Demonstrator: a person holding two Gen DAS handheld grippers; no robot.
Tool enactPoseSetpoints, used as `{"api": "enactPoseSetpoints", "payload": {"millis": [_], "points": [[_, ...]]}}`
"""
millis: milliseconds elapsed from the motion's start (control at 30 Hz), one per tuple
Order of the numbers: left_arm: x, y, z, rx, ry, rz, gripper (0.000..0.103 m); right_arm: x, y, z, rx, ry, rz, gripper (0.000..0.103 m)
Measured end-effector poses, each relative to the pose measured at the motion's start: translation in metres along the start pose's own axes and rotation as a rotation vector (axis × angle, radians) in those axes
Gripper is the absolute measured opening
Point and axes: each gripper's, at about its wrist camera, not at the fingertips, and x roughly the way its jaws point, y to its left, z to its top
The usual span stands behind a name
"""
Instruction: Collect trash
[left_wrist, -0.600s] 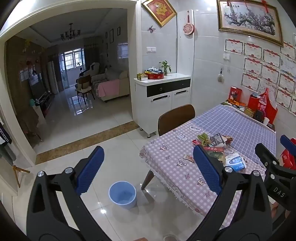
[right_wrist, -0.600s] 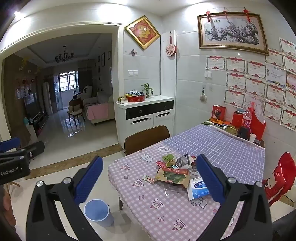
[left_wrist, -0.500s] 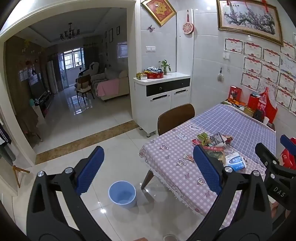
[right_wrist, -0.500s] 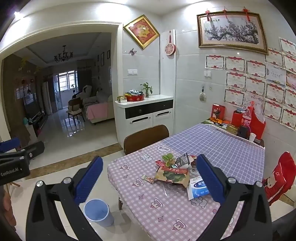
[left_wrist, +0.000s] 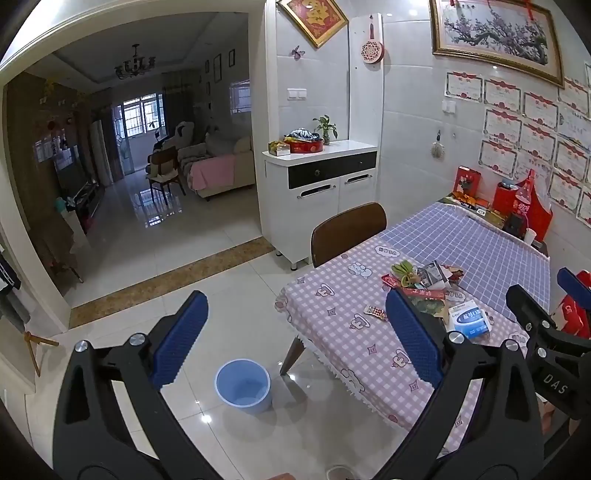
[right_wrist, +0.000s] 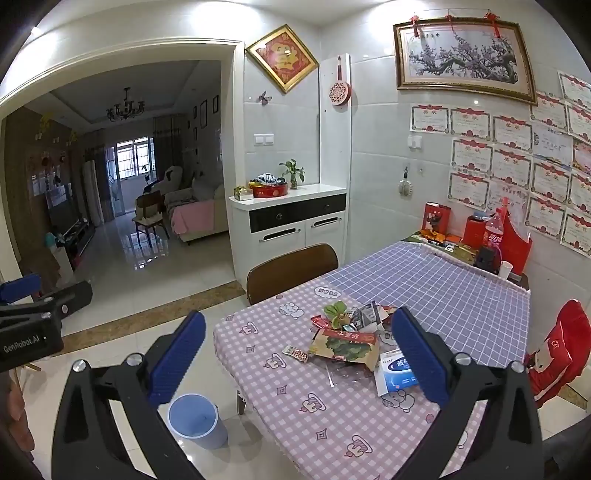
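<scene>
A pile of trash lies on the checked tablecloth: a brown packet with a green picture (right_wrist: 345, 345), a blue-and-white box (right_wrist: 397, 371), a small red wrapper (right_wrist: 295, 352), green and grey wrappers (right_wrist: 351, 314). The pile also shows in the left wrist view (left_wrist: 424, 284). A light blue bin (right_wrist: 195, 419) stands on the floor by the table's near corner, also in the left wrist view (left_wrist: 243, 384). My left gripper (left_wrist: 295, 336) is open and empty, above the floor. My right gripper (right_wrist: 299, 354) is open and empty, short of the pile.
A brown chair (right_wrist: 291, 269) is tucked at the table's far side. A white cabinet (right_wrist: 291, 225) stands behind it. Red boxes and a cola bottle (right_wrist: 493, 230) stand at the table's wall end. A red cushion (right_wrist: 557, 350) sits on the right.
Both grippers have barely shifted; the views are almost the same. Both stay open and empty.
</scene>
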Motion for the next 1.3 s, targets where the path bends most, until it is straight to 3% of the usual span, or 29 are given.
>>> {"api": "enactPoseSetpoints", "payload": {"millis": [700,1300], "points": [[0.004,-0.012,-0.002,0.011,0.011,0.006,0.095,0.012,0.007,-0.007,0.004,0.017,0.018,0.099],[0.007,0.0,0.008,0.01,0.021,0.0,0.095,0.016,0.014,-0.006,-0.005,0.027,0.023,0.099]]}}
